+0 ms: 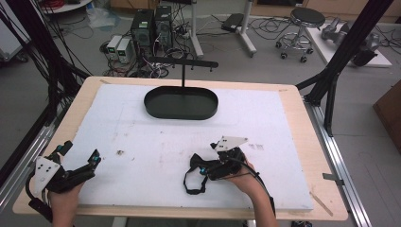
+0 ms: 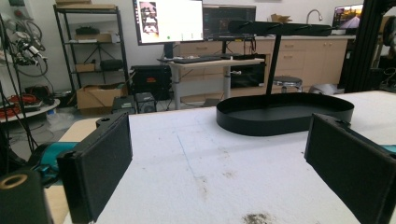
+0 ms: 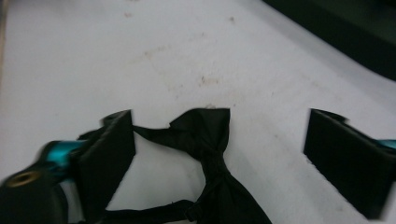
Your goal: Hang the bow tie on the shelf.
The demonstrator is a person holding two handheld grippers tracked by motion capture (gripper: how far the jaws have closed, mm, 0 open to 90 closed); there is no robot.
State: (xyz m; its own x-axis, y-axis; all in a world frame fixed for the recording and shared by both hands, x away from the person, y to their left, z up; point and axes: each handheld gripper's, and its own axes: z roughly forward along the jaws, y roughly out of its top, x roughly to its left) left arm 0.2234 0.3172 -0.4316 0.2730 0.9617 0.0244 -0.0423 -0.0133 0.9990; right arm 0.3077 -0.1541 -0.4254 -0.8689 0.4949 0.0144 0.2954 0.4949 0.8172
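Reaching my right gripper (image 3: 219, 154) over the black bow tie (image 3: 210, 154), jaws apart around it, not yet clamped | bow tie flat on white board (image 1: 156, 156), well short of the stand tray (image 1: 181, 103) | left gripper (image 1: 80, 163) apart, idle | pickup and hanging remain, I judge

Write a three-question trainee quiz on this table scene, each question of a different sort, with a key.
1. True or false: the black bow tie lies between the right gripper's fingers.
2. Which thing stands at the far side of the white board? A) a black oval tray with a T-shaped stand B) a red bowl C) a glass jar
3. Fill in: the left gripper has nothing between its ____ fingers.

Key: 1 true; 2 A; 3 open.
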